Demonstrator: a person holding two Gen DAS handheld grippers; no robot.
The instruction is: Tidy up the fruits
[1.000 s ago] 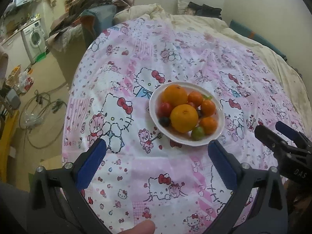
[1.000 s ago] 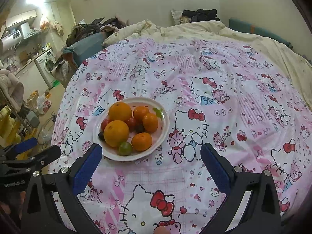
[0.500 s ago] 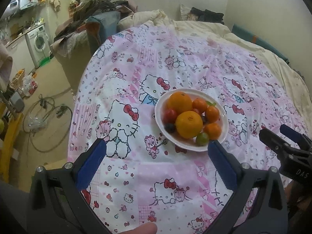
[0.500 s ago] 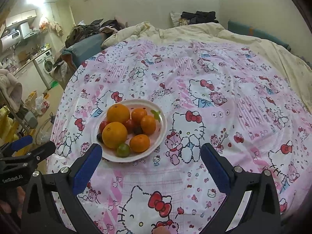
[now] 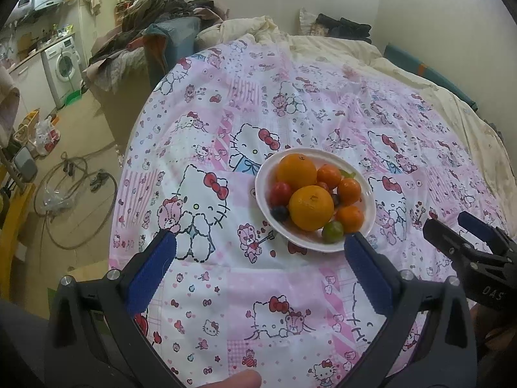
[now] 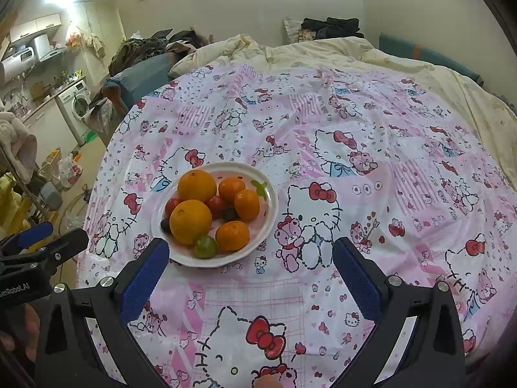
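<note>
A white plate (image 5: 263, 207) (image 6: 271, 223) sits on the pink cartoon-print cloth, heaped with fruit. It holds two big oranges (image 5: 311, 207) (image 6: 190, 222), several small mandarins (image 5: 349, 218) (image 6: 232, 235), red tomatoes (image 5: 280, 193), dark grapes (image 5: 279, 212) and a green fruit (image 5: 332, 231) (image 6: 206, 246). My left gripper (image 5: 260, 268) hovers open just short of the plate's near rim, nothing between its blue pads. My right gripper (image 6: 250, 271) is open too, its left pad by the plate's near edge. Each gripper appears at the edge of the other's view.
The patterned cloth (image 6: 371, 168) covers a round table with a cream duvet (image 6: 323, 51) behind it. Left of the table the floor holds cables (image 5: 74, 194), bags and a washing machine (image 5: 63, 64). Piled clothes (image 5: 155, 22) lie at the back.
Both grippers have drifted slightly toward the plate, so it sits lower and closer in each view. Jaws stayed open; no fruit moved.
</note>
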